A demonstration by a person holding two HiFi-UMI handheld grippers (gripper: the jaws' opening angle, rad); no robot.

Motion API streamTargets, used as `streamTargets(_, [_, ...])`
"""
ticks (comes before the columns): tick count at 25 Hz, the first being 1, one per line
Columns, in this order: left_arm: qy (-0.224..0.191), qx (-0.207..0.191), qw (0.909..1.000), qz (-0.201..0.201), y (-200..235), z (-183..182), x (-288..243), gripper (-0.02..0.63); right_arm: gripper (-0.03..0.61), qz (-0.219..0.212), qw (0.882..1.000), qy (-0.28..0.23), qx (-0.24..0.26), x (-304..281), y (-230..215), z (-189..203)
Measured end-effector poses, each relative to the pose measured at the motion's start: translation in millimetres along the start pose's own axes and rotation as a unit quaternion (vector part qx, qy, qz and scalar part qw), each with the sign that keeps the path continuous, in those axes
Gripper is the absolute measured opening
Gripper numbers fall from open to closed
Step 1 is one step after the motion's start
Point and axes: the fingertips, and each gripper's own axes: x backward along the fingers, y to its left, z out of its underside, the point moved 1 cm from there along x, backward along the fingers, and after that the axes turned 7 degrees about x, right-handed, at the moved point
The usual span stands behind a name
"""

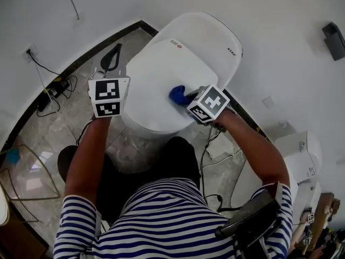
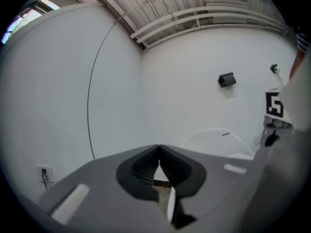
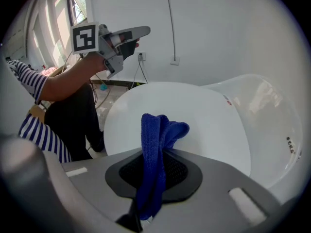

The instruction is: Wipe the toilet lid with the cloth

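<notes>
One bunched blue knitted cloth clamped in your right gripper, over the one glossy white oval toilet lid.
Its jaws pinch the cloth above the lid's front right; contact with the lid is unclear. Your left gripper hangs off the lid's left edge, jaws pressed together on nothing. A small red mark at the lid's rear and dark print beyond it are too small to read.

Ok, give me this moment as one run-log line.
right gripper: shut on blue cloth, over toilet lid | left gripper: shut, empty, raised left of lid
</notes>
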Motion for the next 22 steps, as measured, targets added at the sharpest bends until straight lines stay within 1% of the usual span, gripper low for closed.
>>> streamTargets(6, [-0.003,0.003,1.0000,-0.001,6.3,-3.6,3.4,0.005,0.061,-0.045,0.998,-0.014,0.030,-9.9,56.8,-26.0])
streamTargets(12, [-0.005,0.003,1.0000,0.000,7.6,-4.4,5.5,0.005,0.061,-0.077,0.994,-0.030,0.064,-21.2,107.8,-42.2])
streamTargets(17, [-0.007,0.002,1.0000,0.001,6.7,-5.7,5.6,0.005,0.061,-0.097,0.991,-0.036,0.083,-27.8,130.9,-50.3])
streamTargets(22, [-0.007,0.002,1.0000,0.000,7.3,-6.4,6.7,0.005,0.061,-0.108,0.989,-0.038,0.094,-32.0,143.0,-53.9])
